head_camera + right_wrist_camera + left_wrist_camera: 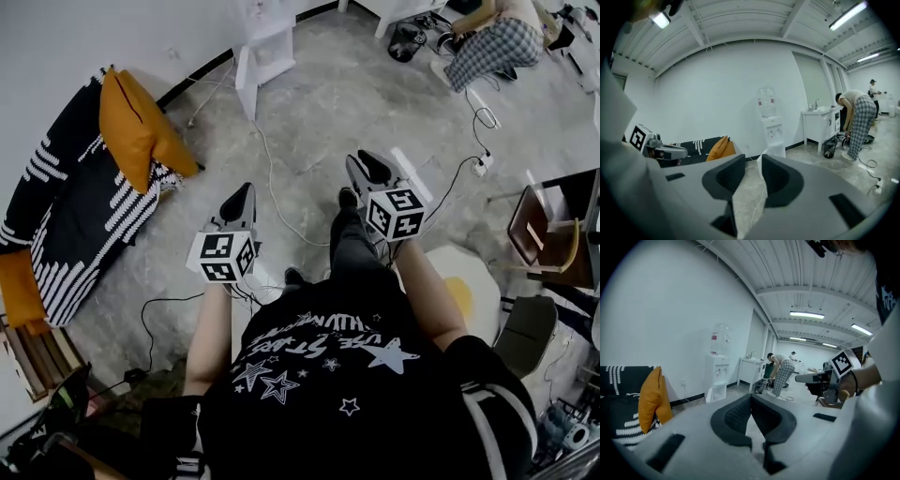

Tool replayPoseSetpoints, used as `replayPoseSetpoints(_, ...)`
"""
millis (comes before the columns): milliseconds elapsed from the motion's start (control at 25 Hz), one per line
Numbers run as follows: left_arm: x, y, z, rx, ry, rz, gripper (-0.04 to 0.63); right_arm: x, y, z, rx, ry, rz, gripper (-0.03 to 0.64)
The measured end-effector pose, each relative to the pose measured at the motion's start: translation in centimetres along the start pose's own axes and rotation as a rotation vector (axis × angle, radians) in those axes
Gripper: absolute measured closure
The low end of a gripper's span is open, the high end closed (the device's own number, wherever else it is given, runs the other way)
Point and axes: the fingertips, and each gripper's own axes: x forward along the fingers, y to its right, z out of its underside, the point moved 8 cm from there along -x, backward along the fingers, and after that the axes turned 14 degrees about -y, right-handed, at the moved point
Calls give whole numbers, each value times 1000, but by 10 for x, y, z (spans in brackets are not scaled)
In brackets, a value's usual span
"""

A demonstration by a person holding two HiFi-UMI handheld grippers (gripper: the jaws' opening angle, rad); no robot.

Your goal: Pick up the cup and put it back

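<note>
The left gripper (751,398) has its fingers (733,417) closed tip to tip, with nothing held between them. The right gripper (753,165) has its fingers (725,176) standing apart, and the gap shows only bare floor (745,199) and a thin white cable (758,204).

Where the cup lies cannot be told, since none of the three views lets it be made out.

In the head view both grippers hang above the grey floor, in front of the wearer's legs. An orange cushion (136,127) on a black-and-white striped seat lies at ten o'clock from the left fingers. A white water dispenser (262,56) is at twelve. A person in checked trousers (492,47) is at one o'clock from the right fingers, cut off by the top edge.
</note>
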Motion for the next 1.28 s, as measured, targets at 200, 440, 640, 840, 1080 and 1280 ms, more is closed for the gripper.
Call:
replayPoseSetpoints(200, 54, -13, -25, -11, -47, -66, 586, 57, 53, -23, -18, -31, -55, 447)
replayPoseSetpoints(440, 144, -22, -84, -62, -71, -125, 586, 142, 135, -74, -67, -93, -161, 334)
replayPoseSetpoints(640, 214, -20, -130, -115, -90, -212, 586, 189, 215, -113, -68, -134, -237, 304)
replayPoseSetpoints(840, 260, -23, -155, -161, -98, -287, 586, 223, 271, -125, -89, -213, -280, 301)
replayPoseSetpoints(1080, 283, -45, -161, -232, -122, -291, 586, 264, 290, -133, -76, -270, -287, 302)
replayPoseSetpoints(1280, 318, -105, -163, -277, -125, -302, 586, 315, 286, -148, -88, -320, -251, 302)
